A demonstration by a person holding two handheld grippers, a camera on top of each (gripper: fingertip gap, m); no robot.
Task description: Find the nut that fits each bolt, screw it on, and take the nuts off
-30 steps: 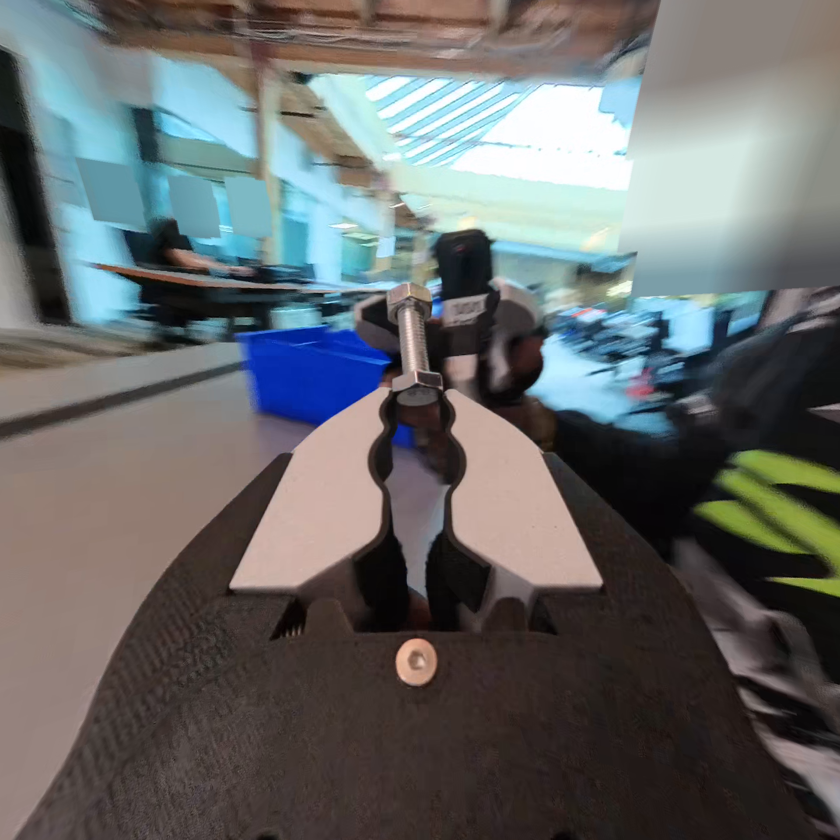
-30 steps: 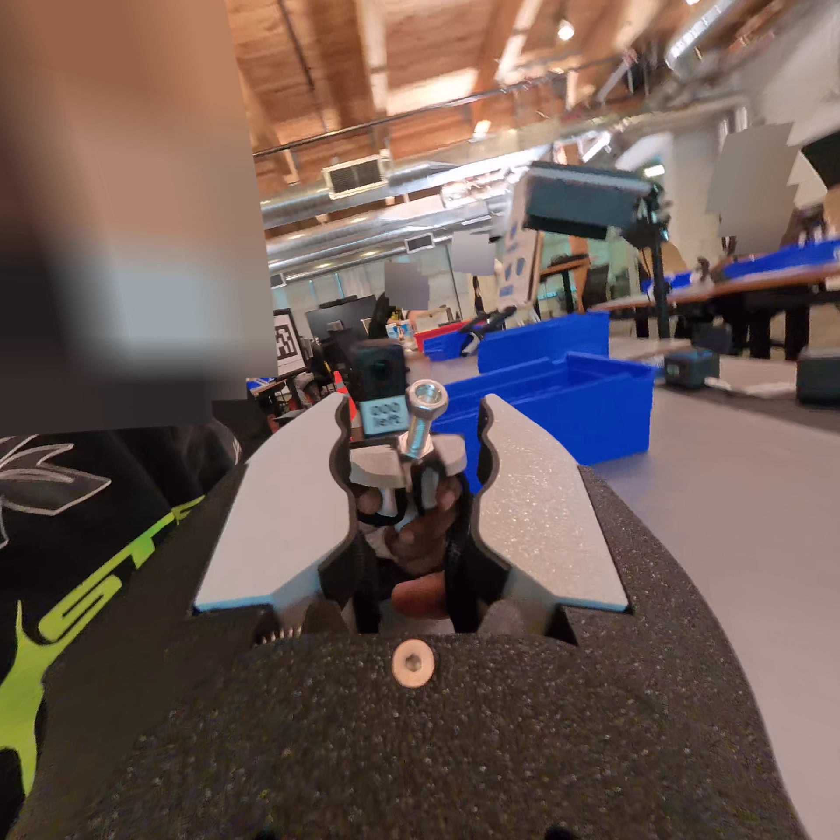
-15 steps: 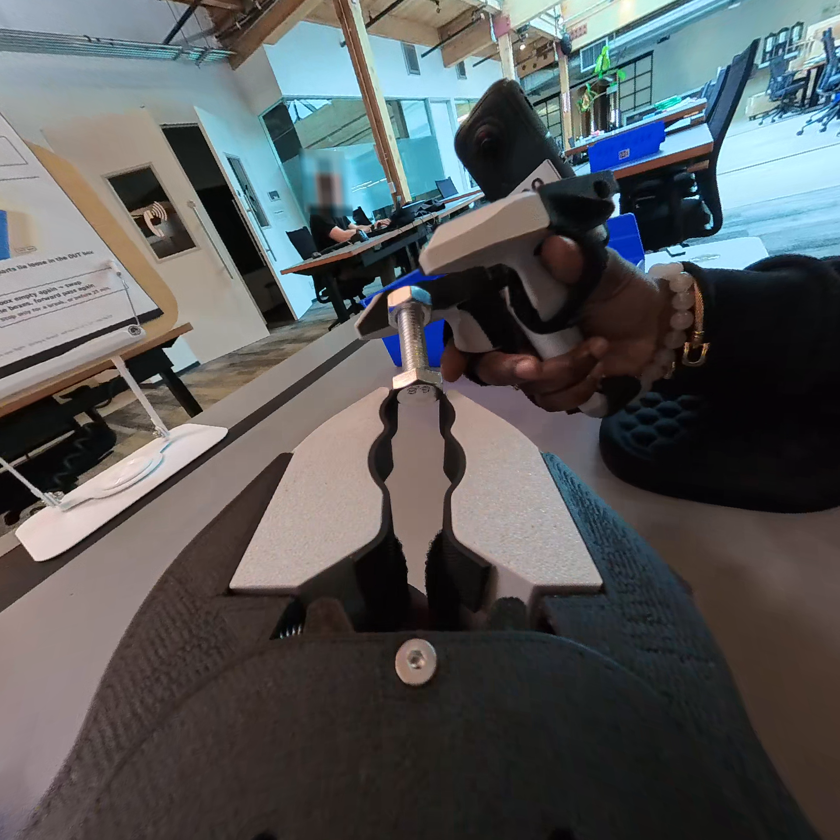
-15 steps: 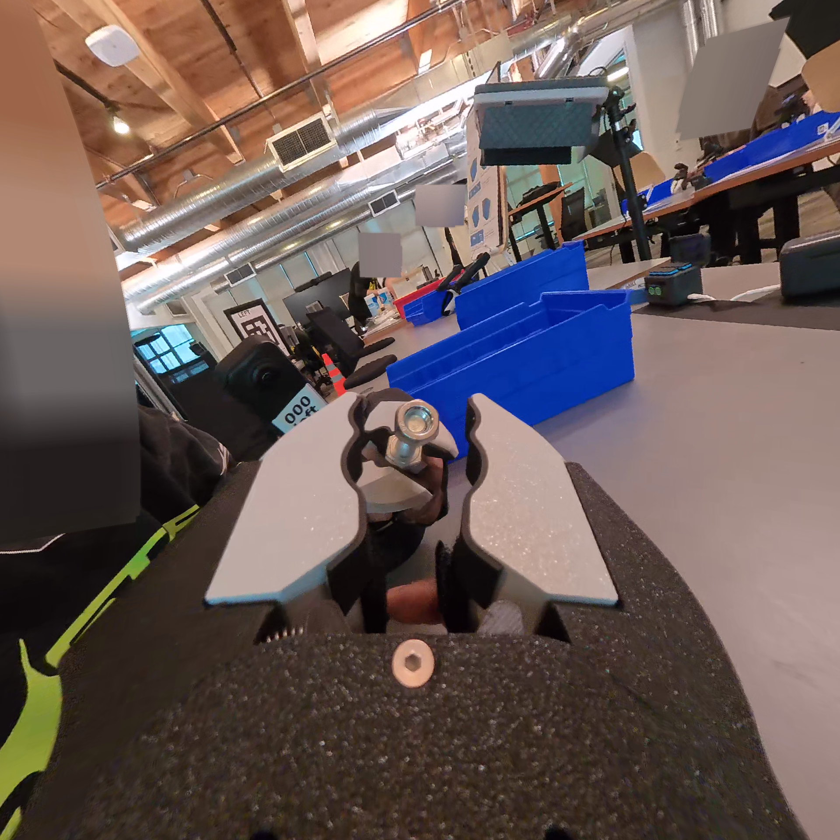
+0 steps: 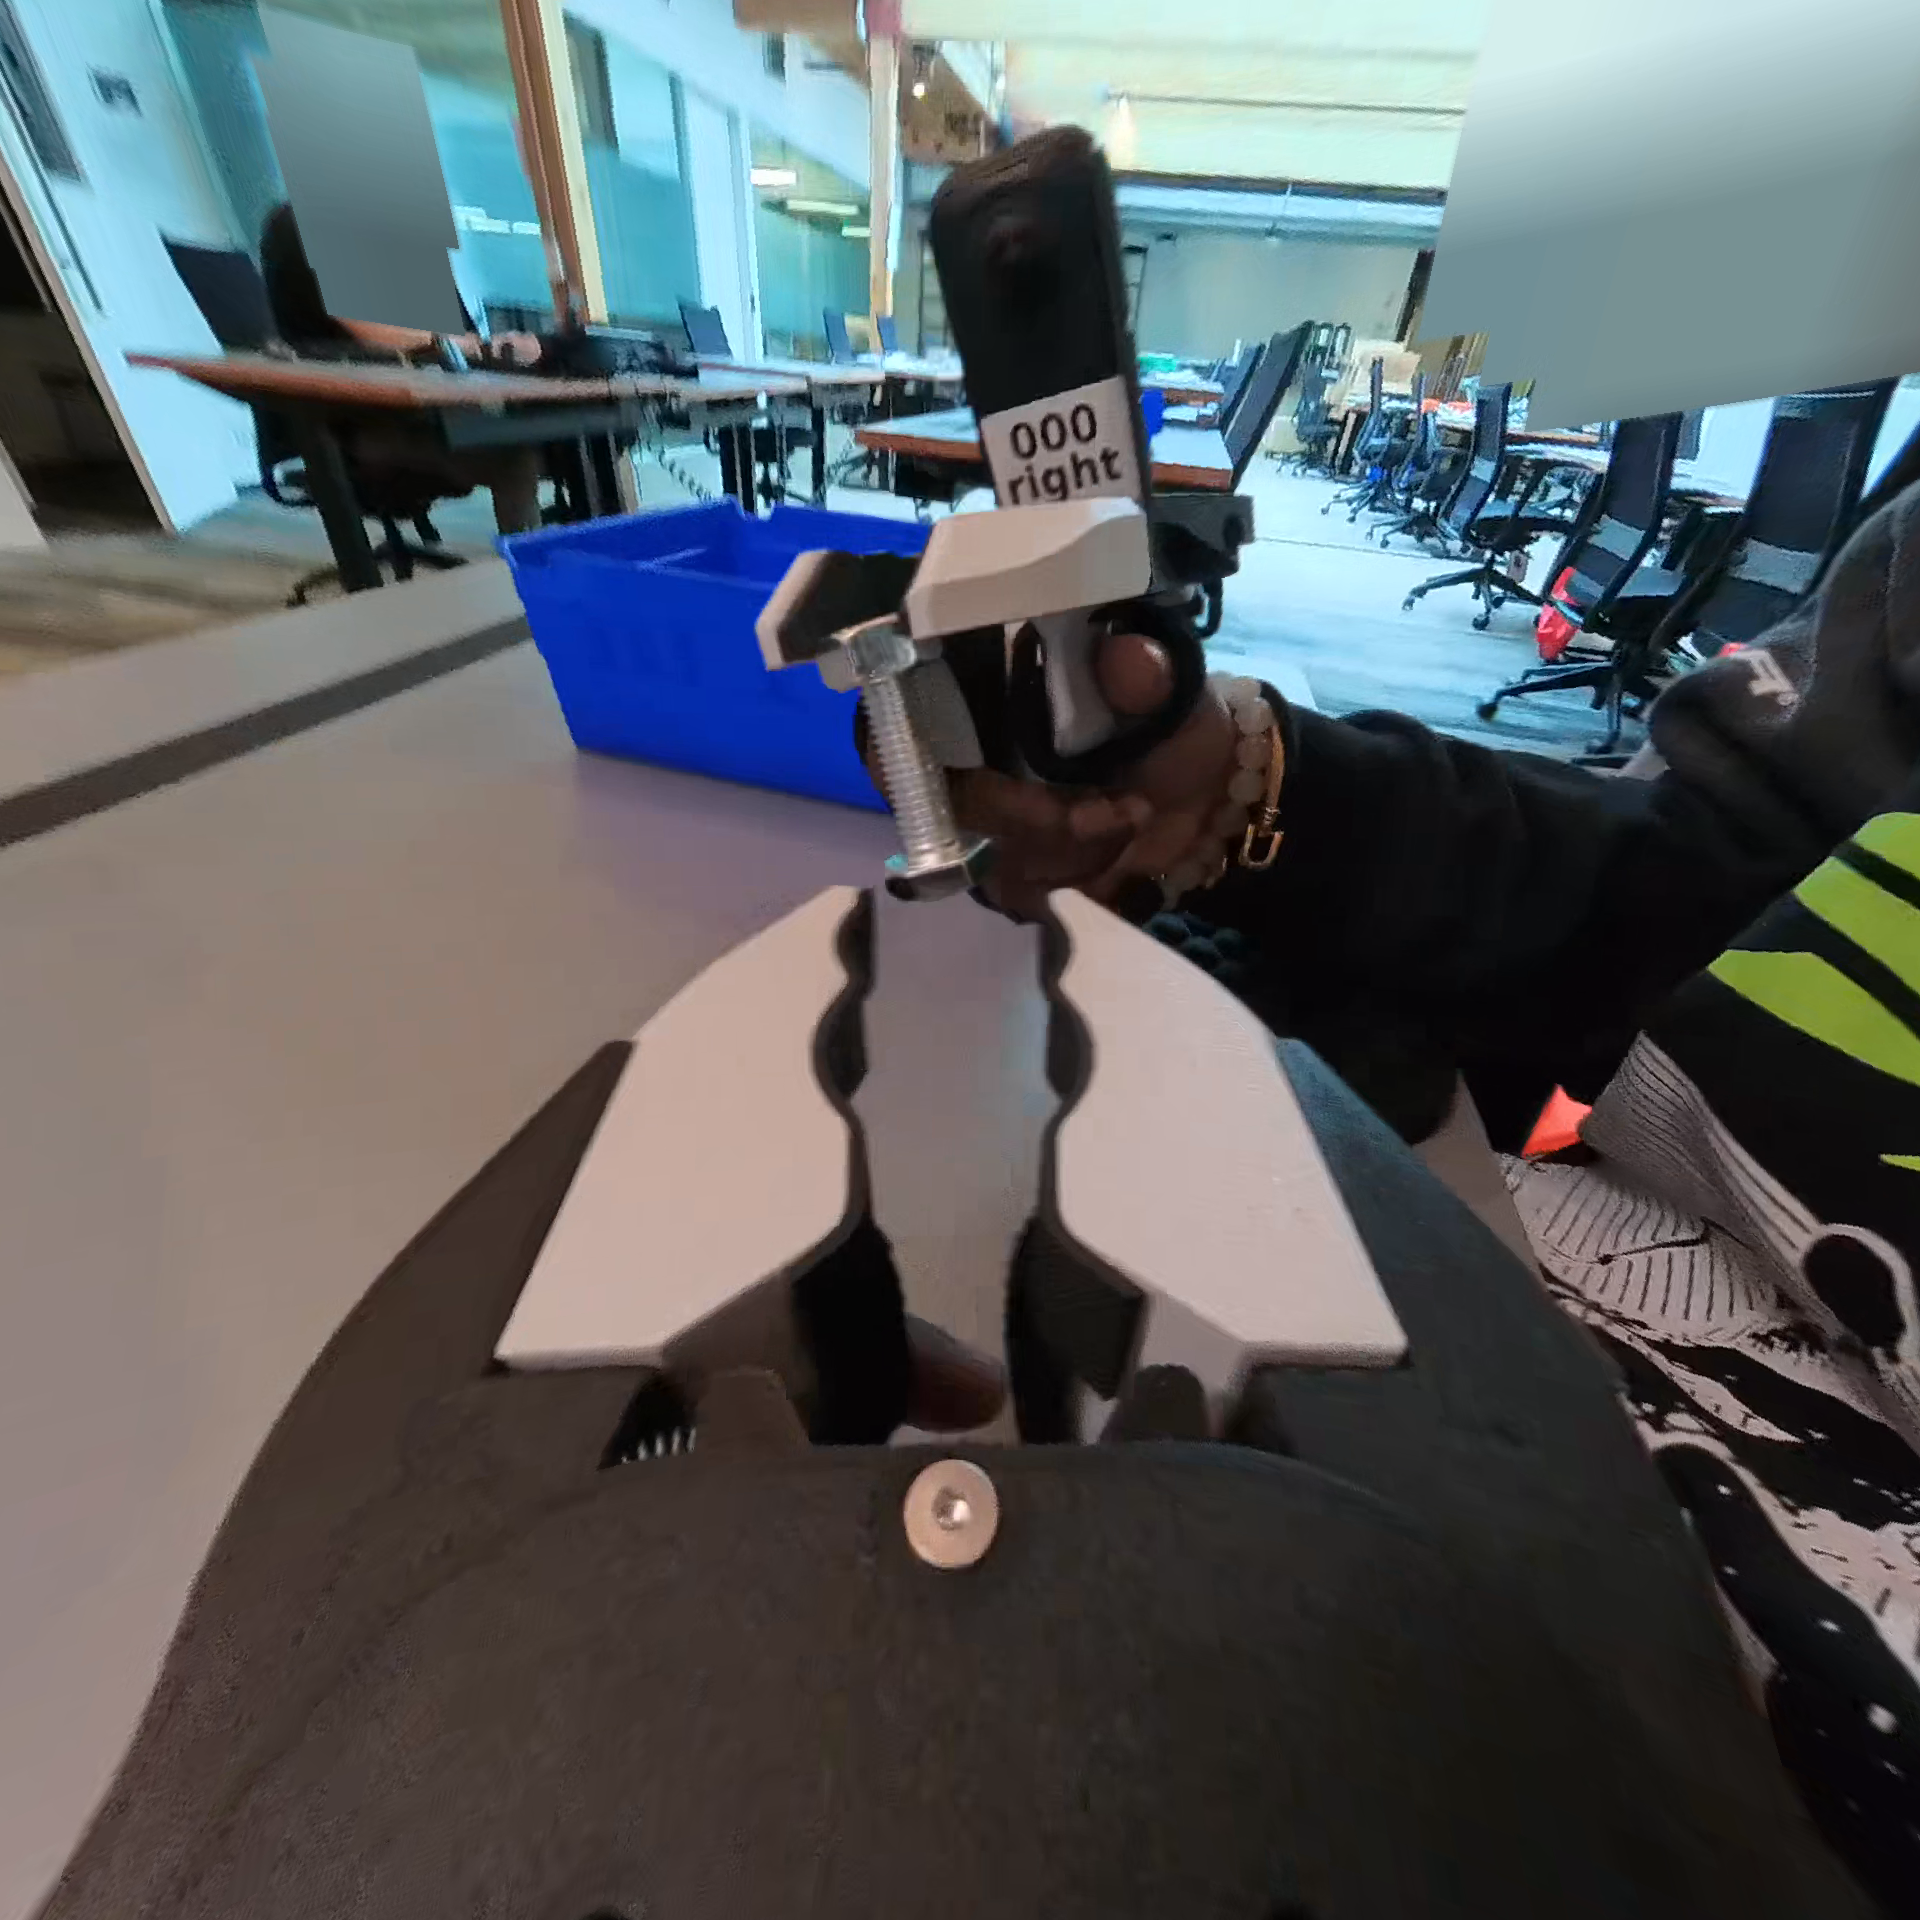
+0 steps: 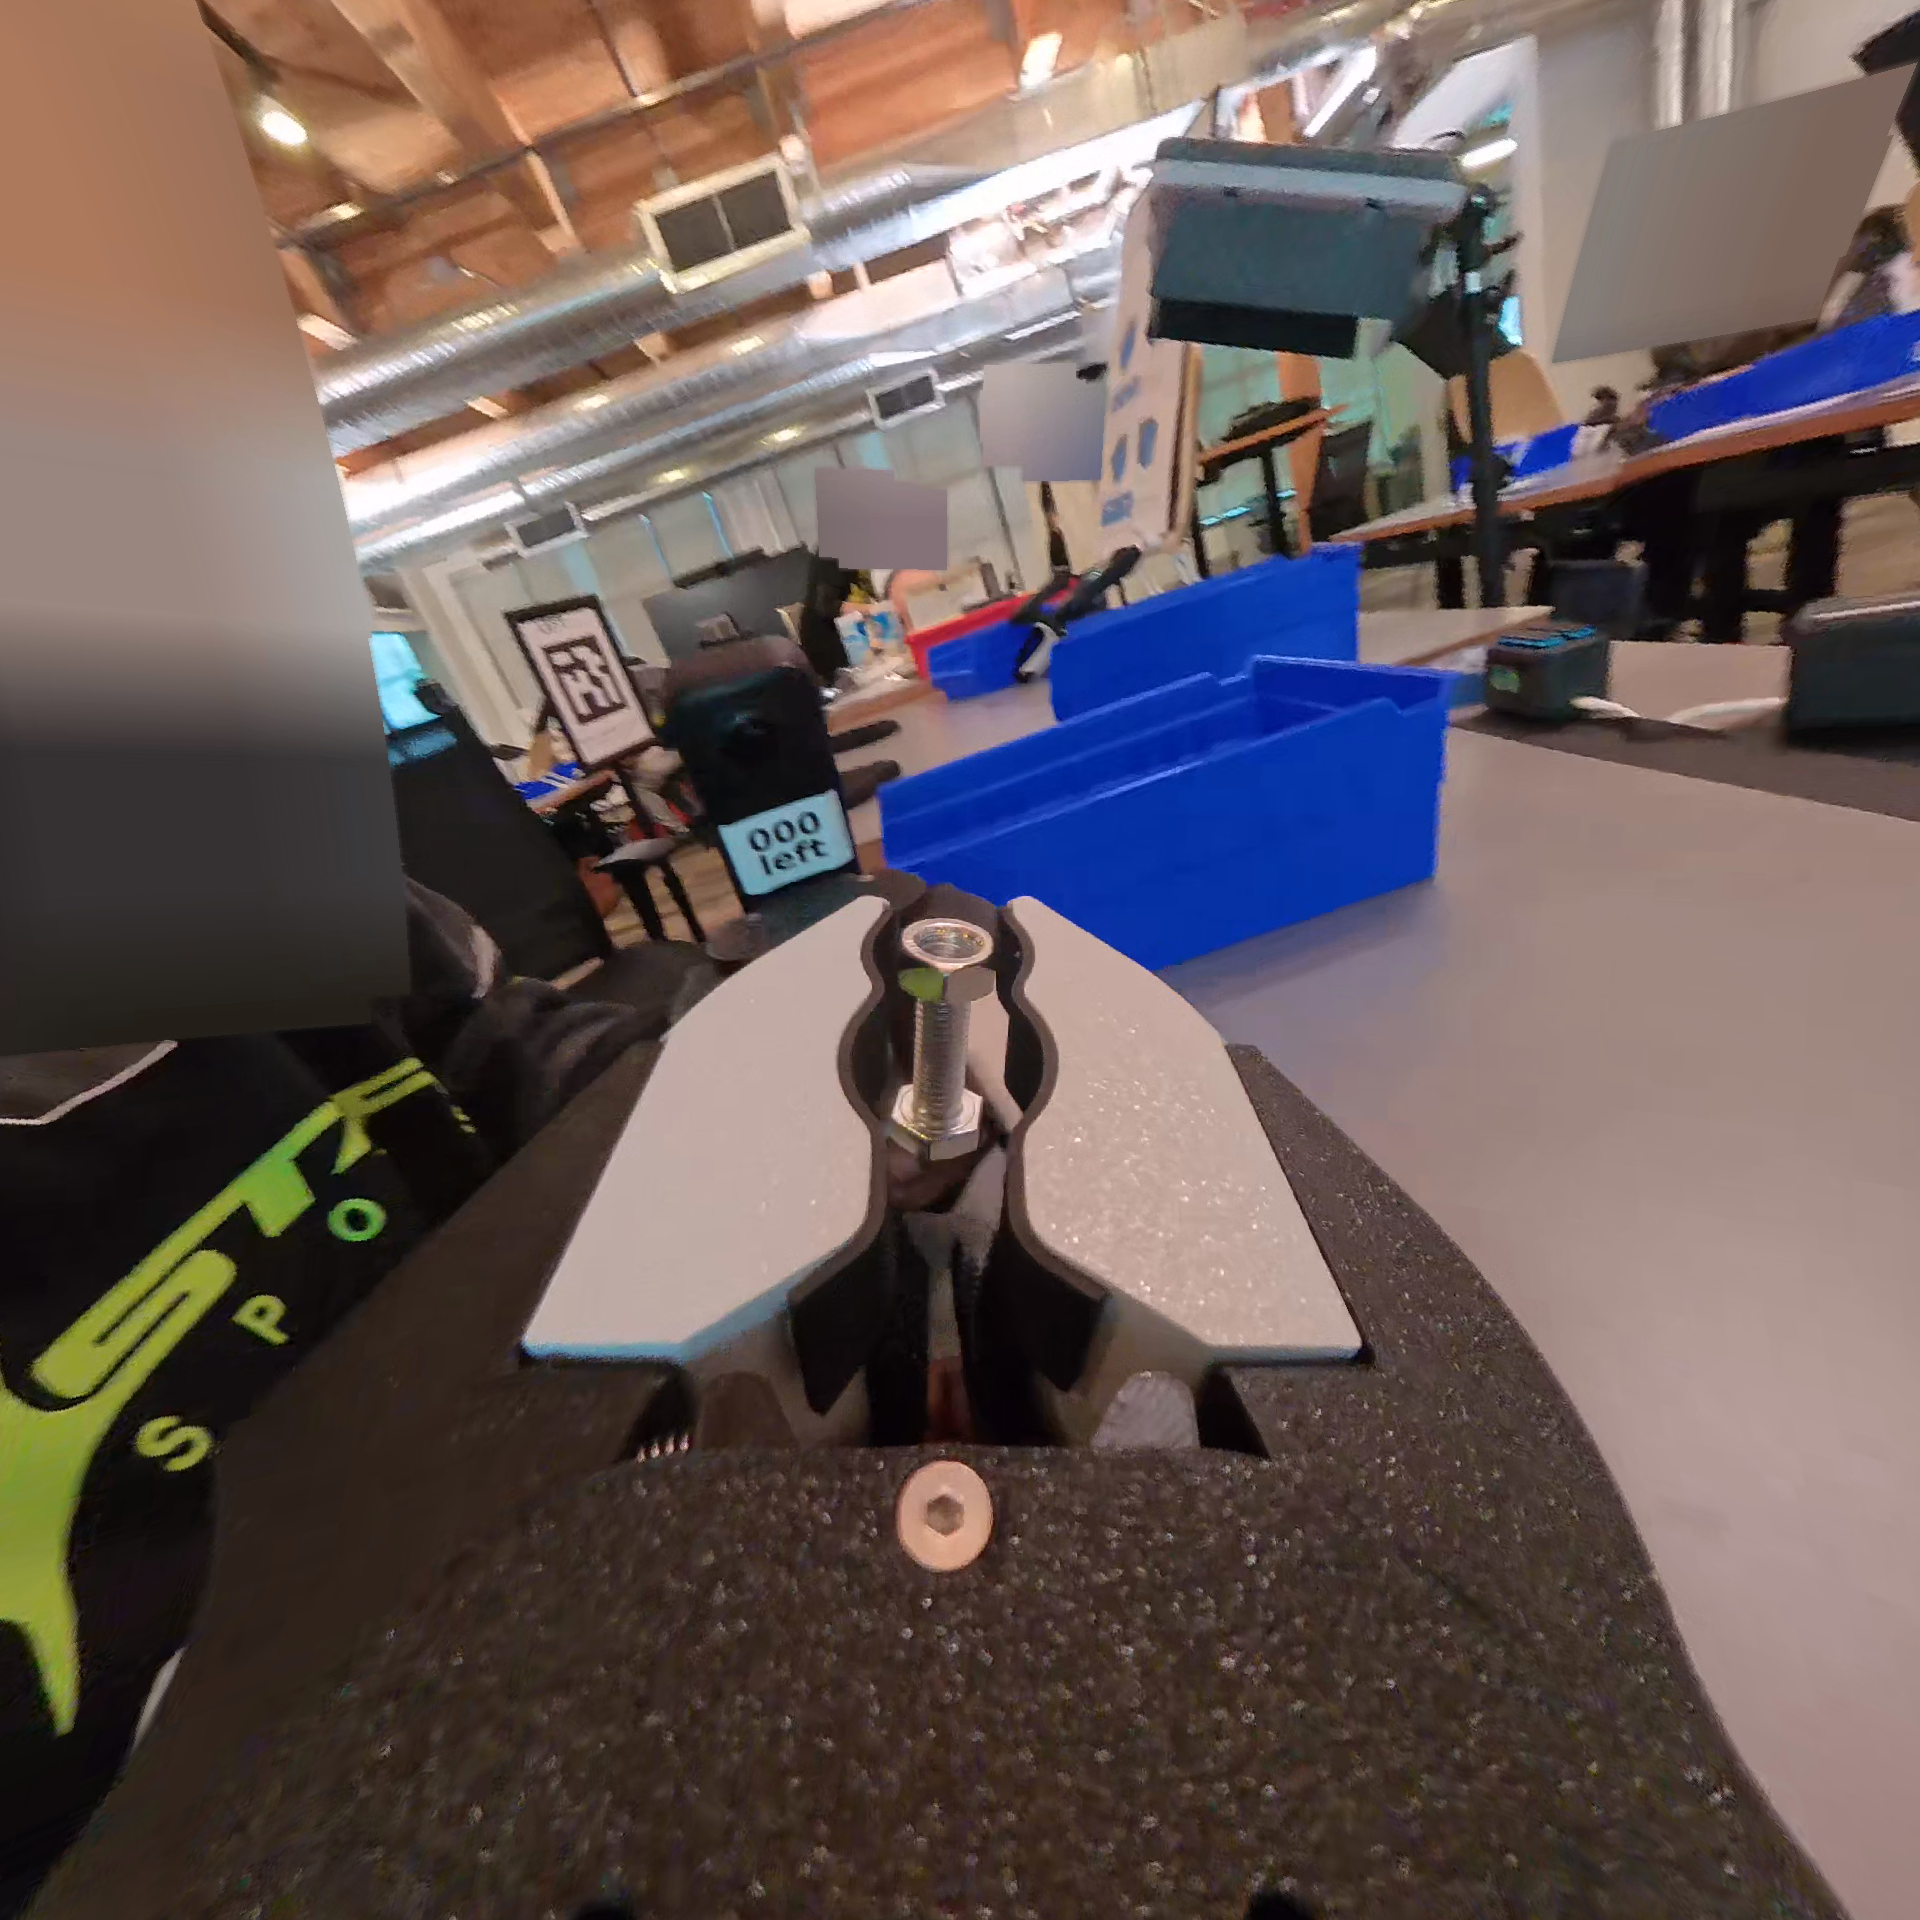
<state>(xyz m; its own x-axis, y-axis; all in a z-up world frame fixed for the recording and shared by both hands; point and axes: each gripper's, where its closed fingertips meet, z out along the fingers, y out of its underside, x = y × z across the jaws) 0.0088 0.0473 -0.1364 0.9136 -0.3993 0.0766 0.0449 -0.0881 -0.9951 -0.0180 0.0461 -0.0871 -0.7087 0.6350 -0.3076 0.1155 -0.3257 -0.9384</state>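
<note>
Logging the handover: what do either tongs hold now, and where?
Right tongs grip the bolt by its head; the left tongs are open, holding nothing.

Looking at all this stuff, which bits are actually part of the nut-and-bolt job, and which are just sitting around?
Part of the job:
- bolt, clamped in the right gripper
- nut threaded on the bolt
- left gripper, open just below the bolt

Just lying about:
- blue bin on the grey table
- small black devices at the table's far edge
- office chairs behind

Open-plan office workspace
Rows of desks [image 5: 582, 390] and office chairs [image 5: 1631, 520], exposed ducts [image 6: 623, 312], blue bins [image 6: 1195, 810] on grey worktop [image 6: 1662, 1039].
</note>
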